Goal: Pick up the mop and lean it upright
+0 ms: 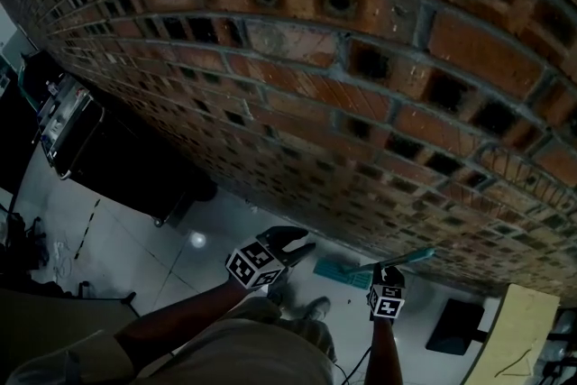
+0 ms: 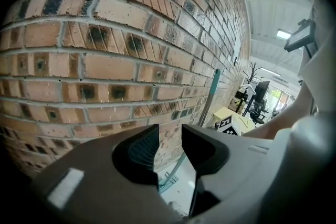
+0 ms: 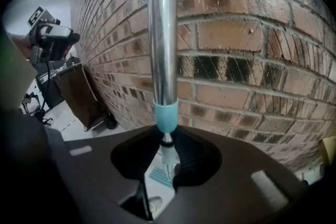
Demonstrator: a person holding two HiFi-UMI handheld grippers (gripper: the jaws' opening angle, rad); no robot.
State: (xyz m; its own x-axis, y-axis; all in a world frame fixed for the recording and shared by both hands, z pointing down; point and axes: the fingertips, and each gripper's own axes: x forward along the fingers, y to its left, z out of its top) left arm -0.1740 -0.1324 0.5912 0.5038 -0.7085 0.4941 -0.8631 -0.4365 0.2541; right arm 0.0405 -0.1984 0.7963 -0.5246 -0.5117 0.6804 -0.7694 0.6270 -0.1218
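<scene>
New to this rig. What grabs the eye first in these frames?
The brick wall fills every view, close up. In front of it a silver mop handle stands nearly upright, gripped just below its teal collar by the right tool. The left tool hangs open and empty off to the side, also facing the bricks.

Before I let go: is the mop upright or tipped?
Nearly upright: mop handle rises beside the brick wall, clamped in the right claw.
</scene>
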